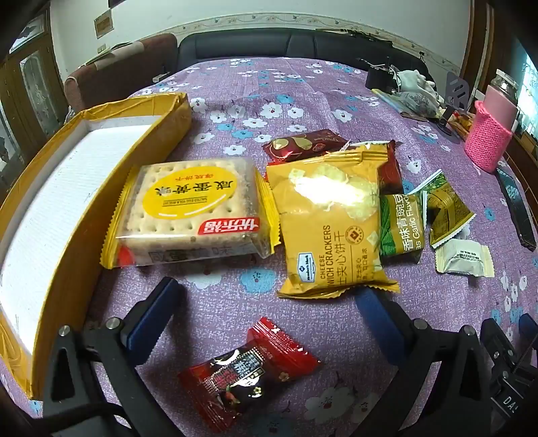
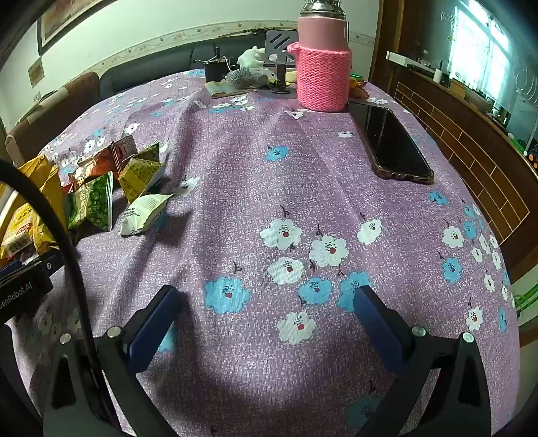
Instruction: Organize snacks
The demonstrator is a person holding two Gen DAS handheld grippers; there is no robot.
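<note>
A home living or dining room. A table under a purple flowered cloth (image 2: 302,188) stands before a dark sofa (image 1: 285,43); a flask in a pink knitted sleeve (image 2: 322,75), a phone (image 2: 391,144) and a framed picture (image 2: 64,16) show domestic use.

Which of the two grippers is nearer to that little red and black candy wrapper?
Left. The left gripper is open with the red and black candy wrapper lying between its fingers; the right gripper is open over bare tablecloth.

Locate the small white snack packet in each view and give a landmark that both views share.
Left wrist: white packet at right of the snack pile, below the green packets.
Right wrist: white packet at left-centre, nearest edge of the pile.
Shared landmark: pink knitted bottle sleeve.
</note>
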